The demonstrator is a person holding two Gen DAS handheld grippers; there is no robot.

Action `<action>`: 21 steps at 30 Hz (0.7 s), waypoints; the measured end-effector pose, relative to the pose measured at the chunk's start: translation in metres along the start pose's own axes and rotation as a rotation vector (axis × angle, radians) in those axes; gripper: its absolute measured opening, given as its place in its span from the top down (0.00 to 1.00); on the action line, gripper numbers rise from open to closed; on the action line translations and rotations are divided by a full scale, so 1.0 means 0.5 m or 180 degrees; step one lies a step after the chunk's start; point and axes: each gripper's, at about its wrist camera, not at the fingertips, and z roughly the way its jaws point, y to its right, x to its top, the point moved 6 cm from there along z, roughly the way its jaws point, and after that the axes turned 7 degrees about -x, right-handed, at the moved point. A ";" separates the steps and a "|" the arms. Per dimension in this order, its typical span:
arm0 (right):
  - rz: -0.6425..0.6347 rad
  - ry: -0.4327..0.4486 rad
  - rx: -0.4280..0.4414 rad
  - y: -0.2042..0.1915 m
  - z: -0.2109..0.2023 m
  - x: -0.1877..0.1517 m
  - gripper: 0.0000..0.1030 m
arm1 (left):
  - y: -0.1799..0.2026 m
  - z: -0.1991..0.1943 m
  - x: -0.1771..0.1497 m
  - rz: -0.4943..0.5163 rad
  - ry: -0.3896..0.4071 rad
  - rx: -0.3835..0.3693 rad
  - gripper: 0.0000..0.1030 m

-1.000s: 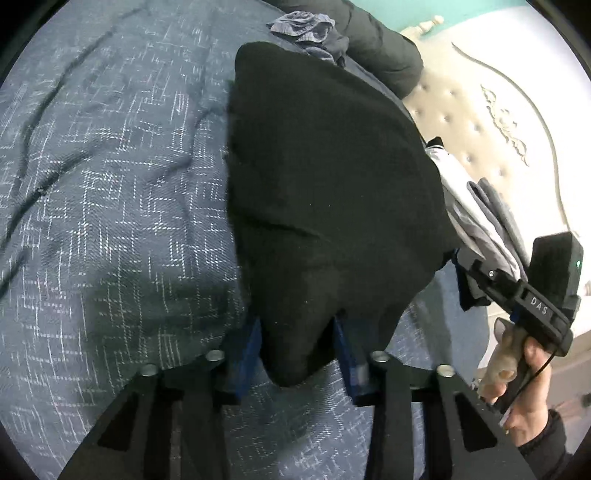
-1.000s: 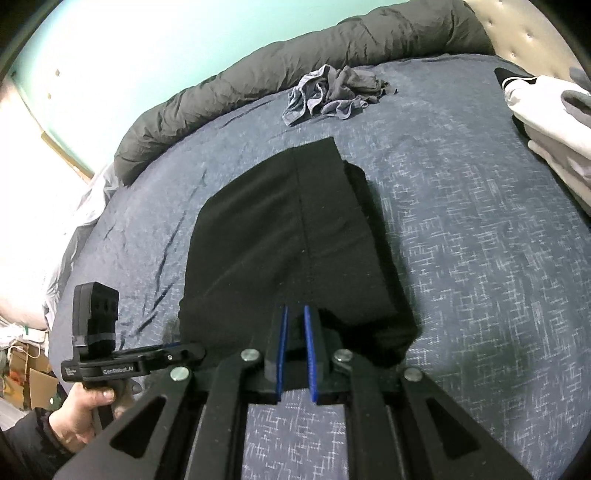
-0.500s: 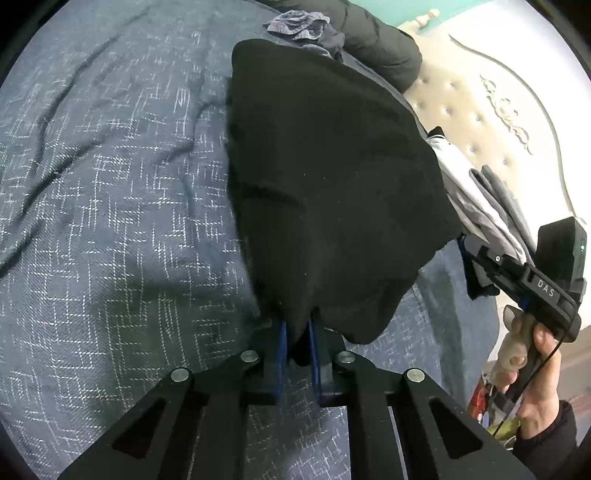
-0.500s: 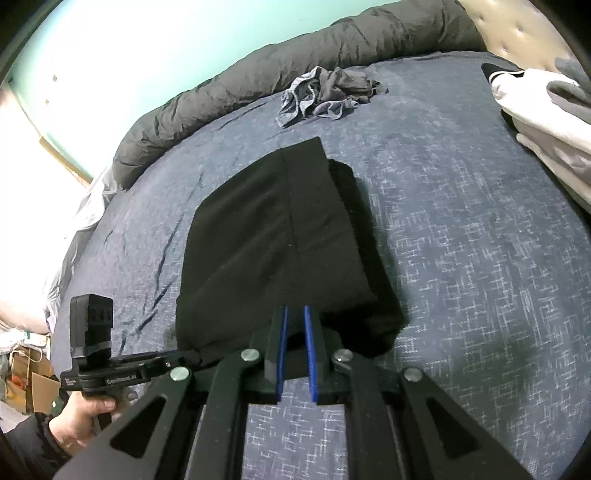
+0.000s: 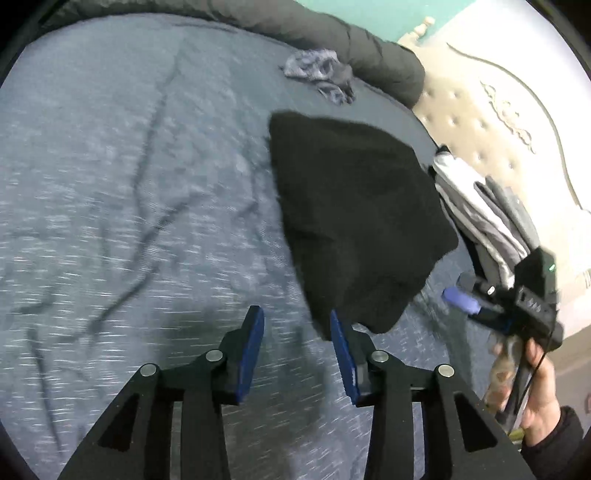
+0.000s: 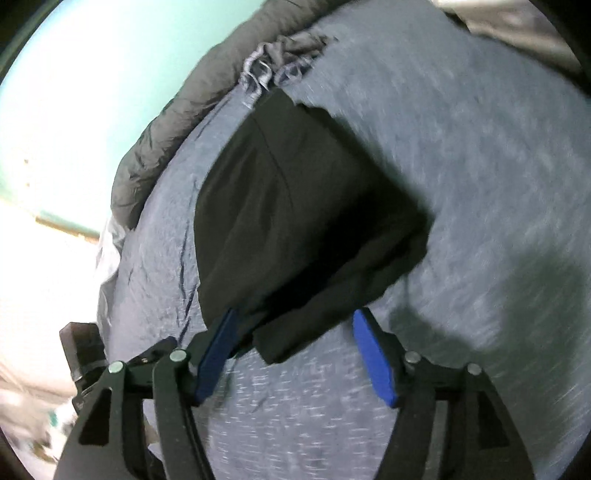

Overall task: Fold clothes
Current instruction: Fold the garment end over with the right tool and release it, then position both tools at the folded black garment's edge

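Blue-grey bedspread (image 5: pixel 129 206) — cream tufted headboard (image 5: pixel 476 122), teal wall (image 6: pixel 110 59).

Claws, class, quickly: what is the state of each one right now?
Left claw: opening, nothing between its pads, black garment beside it.
Right claw: opening, garment's near edge between its pads, not pressed.

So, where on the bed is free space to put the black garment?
The blue-grey bedspread left of the folded black garment is bare. Crowded: grey folded stack by the headboard, crumpled grey cloth near the dark rolled duvet.
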 end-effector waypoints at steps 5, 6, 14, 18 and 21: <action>0.0383 -0.0007 0.0101 -0.013 0.049 -0.031 0.24 | -0.046 -0.090 0.007 -0.0011 0.0218 0.0136 0.52; 0.0467 0.0007 0.0131 -0.016 0.058 -0.033 0.24 | -0.055 -0.104 0.006 -0.0012 0.0243 0.0151 0.52; 0.0862 0.0233 0.0236 -0.035 0.108 -0.030 0.20 | -0.112 -0.174 -0.006 -0.0054 0.0457 0.0198 0.50; 0.0997 0.0370 0.0187 -0.032 0.122 -0.017 0.20 | -0.138 -0.182 -0.010 -0.0133 0.0467 0.0141 0.49; 0.1033 0.0420 0.0173 -0.033 0.129 -0.002 0.20 | -0.158 -0.181 -0.012 -0.0203 0.0469 0.0140 0.49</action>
